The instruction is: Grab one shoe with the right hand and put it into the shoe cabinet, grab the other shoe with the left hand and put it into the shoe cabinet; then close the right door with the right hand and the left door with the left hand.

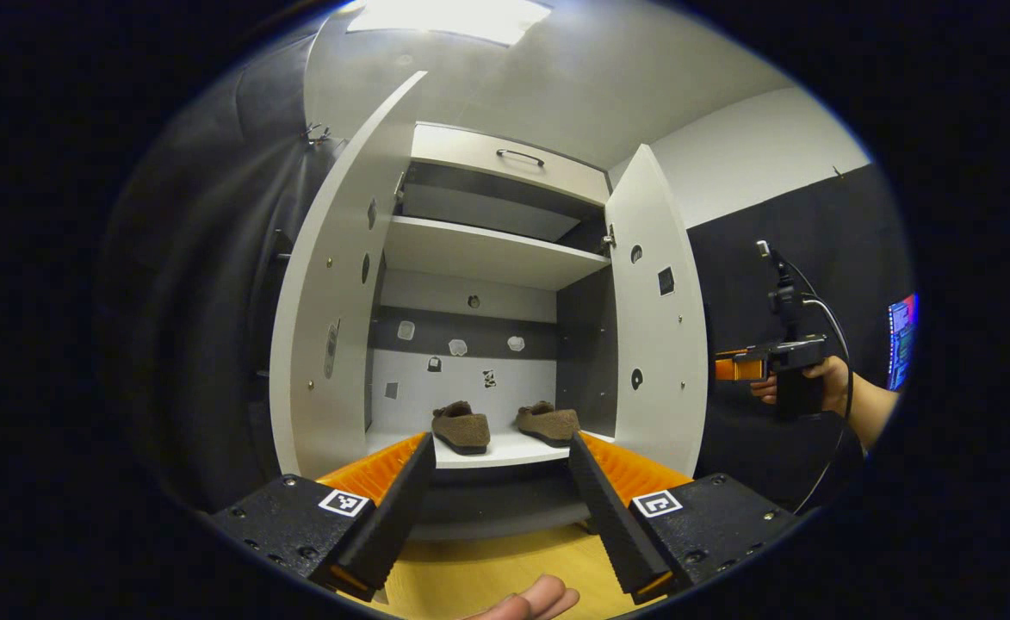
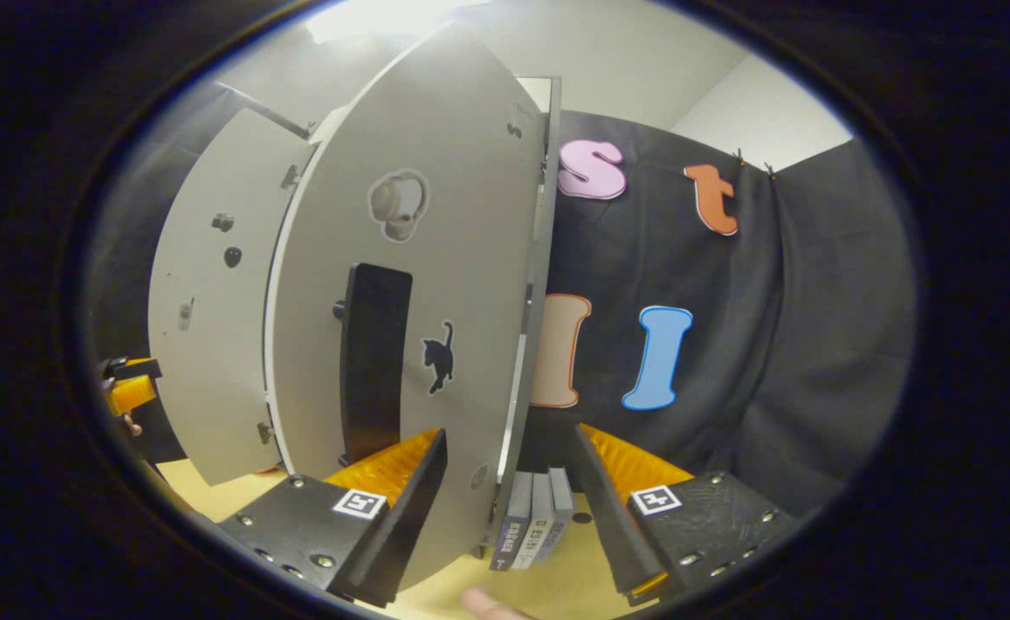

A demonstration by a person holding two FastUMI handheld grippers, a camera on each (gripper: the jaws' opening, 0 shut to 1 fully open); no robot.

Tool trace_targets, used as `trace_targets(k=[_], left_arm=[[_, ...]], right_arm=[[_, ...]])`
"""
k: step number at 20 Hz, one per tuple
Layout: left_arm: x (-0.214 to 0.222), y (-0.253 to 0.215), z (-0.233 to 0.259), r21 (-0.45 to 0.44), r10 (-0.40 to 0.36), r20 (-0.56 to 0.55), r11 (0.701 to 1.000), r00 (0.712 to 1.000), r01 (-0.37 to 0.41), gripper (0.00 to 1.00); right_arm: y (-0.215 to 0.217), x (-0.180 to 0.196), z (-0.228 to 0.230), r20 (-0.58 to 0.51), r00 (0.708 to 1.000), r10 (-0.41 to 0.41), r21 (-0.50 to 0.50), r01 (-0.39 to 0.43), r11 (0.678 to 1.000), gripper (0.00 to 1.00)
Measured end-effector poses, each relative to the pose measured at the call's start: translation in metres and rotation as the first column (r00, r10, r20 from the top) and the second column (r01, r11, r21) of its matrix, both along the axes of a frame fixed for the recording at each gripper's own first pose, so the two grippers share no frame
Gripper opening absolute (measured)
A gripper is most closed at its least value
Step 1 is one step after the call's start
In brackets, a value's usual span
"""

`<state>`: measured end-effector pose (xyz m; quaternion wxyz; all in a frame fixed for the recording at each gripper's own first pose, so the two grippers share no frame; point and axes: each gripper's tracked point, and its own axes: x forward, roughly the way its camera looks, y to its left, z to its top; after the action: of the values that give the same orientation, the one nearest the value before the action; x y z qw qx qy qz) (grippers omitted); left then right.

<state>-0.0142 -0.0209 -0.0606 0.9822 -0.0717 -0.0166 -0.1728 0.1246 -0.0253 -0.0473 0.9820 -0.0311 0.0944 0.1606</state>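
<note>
I find no words or numbers I can read. My left claw (image 1: 501, 441) carries a square black-and-white tag (image 1: 343, 502) at the base of each finger, a pattern and not letters. My right claw (image 2: 511, 430) bears the same kind of tag (image 2: 360, 504). The spines of the books (image 2: 532, 517) carry marks too small to make out. The right door (image 2: 436, 215) has a cat sticker (image 2: 440, 357), a picture without words. The stickers (image 1: 457, 347) on the cabinet (image 1: 470, 254) back wall are too small to tell.

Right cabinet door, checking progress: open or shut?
Open: the white right cabinet door stands swung outward, exposing two brown shoes on the bottom shelf.
</note>
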Motion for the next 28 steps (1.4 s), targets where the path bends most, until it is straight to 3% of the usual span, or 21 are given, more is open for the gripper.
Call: trace_targets(k=[2,4,5,9,10,12,15,16,17,21,25,28], left_arm=[[0.003,0.001,-0.003,0.006,0.01,-0.006,1.0,1.0,-0.01,0.92],[0.007,-0.002,-0.007,0.013,0.009,-0.02,1.0,1.0,-0.009,0.96],[0.009,-0.004,-0.01,0.015,0.005,-0.026,1.0,1.0,-0.004,0.92],[0.019,-0.003,-0.022,0.032,0.013,-0.06,0.999,0.998,-0.011,0.96],[0.016,-0.002,-0.022,0.03,0.016,-0.07,0.999,0.997,-0.014,0.96],[0.01,0.011,-0.016,0.026,0.048,-0.057,0.999,0.997,-0.046,0.96],[-0.005,0.035,-0.013,0.07,0.098,-0.047,0.993,0.994,-0.095,0.92],[-0.011,0.043,-0.014,0.081,0.112,-0.046,0.991,0.993,-0.108,0.95],[-0.016,0.053,-0.016,0.094,0.125,-0.056,0.988,0.991,-0.119,0.92],[-0.035,0.108,-0.02,0.113,0.202,-0.079,0.975,0.976,-0.193,0.95],[-0.028,0.168,-0.01,0.096,0.3,-0.076,0.952,0.951,-0.292,0.92],[-0.018,0.198,0.006,0.063,0.312,-0.059,0.949,0.948,-0.308,0.95]], right_arm=[[0.011,0.0,0.001,0.02,1.0,-0.008,0.001,0.008,1.0,0.88],[0.025,0.0,-0.001,0.013,1.0,-0.004,0.024,0.004,1.0,0.88],[0.033,0.0,-0.003,0.004,1.0,-0.003,0.038,0.003,0.999,0.88],[0.069,-0.004,-0.001,0.021,0.999,0.044,0.069,-0.046,0.997,0.89],[0.077,-0.01,-0.003,0.02,0.998,0.062,0.078,-0.063,0.995,0.95],[0.083,-0.018,-0.003,0.03,0.996,0.081,0.085,-0.083,0.993,0.98],[0.091,-0.036,-0.004,0.04,0.992,0.117,0.114,-0.121,0.986,0.99],[0.092,-0.042,-0.005,0.041,0.991,0.127,0.131,-0.131,0.983,0.99],[0.093,-0.047,-0.005,0.041,0.99,0.136,0.15,-0.141,0.979,0.99],[0.095,-0.066,-0.003,0.046,0.986,0.158,0.228,-0.165,0.96,0.98],[0.084,-0.072,-0.001,0.059,0.988,0.143,0.209,-0.152,0.966,0.98],[0.072,-0.079,0.001,0.08,0.987,0.136,0.183,-0.149,0.972,0.98]])
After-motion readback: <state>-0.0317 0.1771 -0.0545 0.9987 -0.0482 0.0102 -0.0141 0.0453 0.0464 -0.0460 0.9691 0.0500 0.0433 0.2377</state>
